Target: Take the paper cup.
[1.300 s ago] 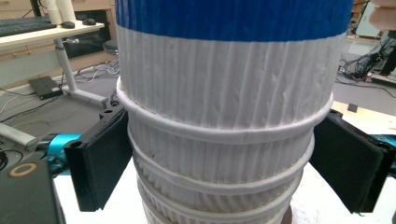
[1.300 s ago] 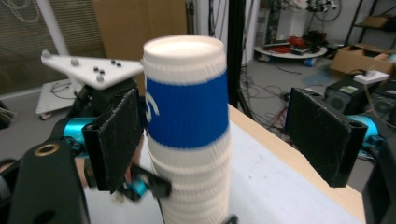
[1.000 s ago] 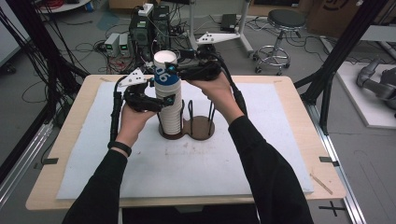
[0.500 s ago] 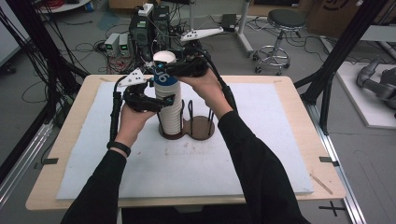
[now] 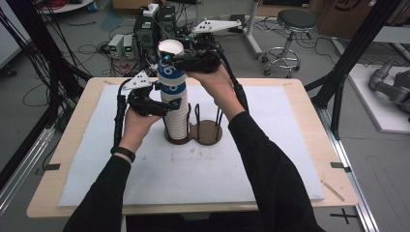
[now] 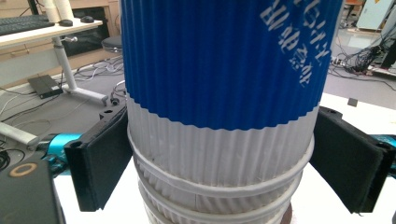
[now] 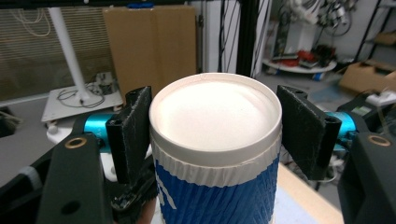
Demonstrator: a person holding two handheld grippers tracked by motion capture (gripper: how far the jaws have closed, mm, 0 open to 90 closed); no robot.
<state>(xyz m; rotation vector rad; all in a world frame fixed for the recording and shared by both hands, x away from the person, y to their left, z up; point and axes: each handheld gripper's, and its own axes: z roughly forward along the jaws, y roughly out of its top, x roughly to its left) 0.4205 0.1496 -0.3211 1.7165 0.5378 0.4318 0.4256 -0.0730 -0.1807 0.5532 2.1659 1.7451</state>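
- Since the earlier frames the right hand-held gripper (image 5: pixel 170 62) has risen, and the top cup (image 5: pixel 172 67) with its blue band stands higher above the stack of cups (image 5: pixel 177 116); its jaws have just been closing on that cup.
- In the right gripper view the 2 black jaws press the cup (image 7: pixel 215 154) just below its white rim, one on each side.
- The left hand-held gripper (image 5: pixel 167 104) has stayed where it was, its jaws clamped on the white ribbed stack; in the left gripper view the pads (image 6: pixel 100 161) flank the stack (image 6: pixel 219 186) under the blue cup (image 6: pixel 219 60).
- The stack stands upright in the left ring of a brown wire-post holder (image 5: pixel 205 133), on the white mat (image 5: pixel 270 159) covering the desk (image 5: pixel 314 121).
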